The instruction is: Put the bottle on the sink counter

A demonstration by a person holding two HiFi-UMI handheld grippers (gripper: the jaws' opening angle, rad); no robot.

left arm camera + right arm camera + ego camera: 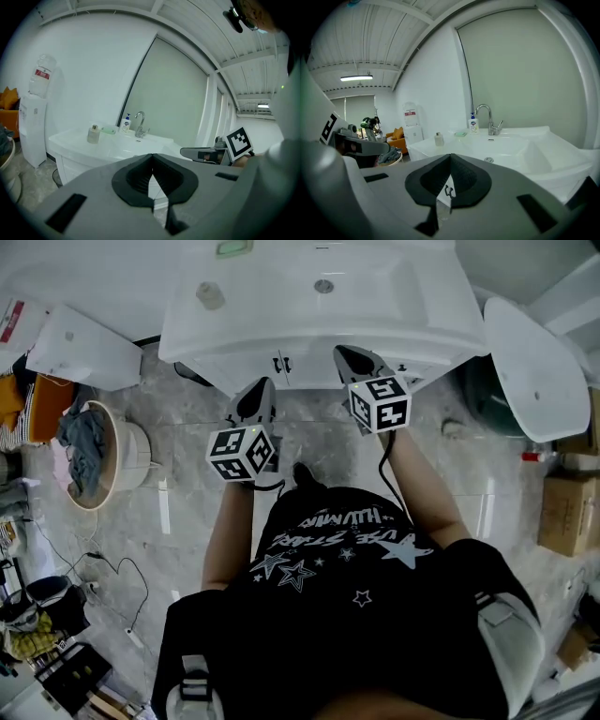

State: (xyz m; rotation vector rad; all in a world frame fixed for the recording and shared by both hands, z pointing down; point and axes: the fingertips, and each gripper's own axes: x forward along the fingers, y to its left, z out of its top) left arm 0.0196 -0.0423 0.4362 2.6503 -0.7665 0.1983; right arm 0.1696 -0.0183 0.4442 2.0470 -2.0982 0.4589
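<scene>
A small pale bottle with a cap stands upright on the left side of the white sink counter. The same bottle shows in the left gripper view, and as a small bottle in the right gripper view. My left gripper hangs in front of the cabinet below the counter, jaws together and empty. My right gripper is beside it, just under the counter's front edge, also shut with nothing between its jaws.
A faucet, a soap dispenser and a green soap dish sit at the back of the basin. A laundry basket stands left on the floor, a water dispenser beyond it. A white lid and cardboard box lie right.
</scene>
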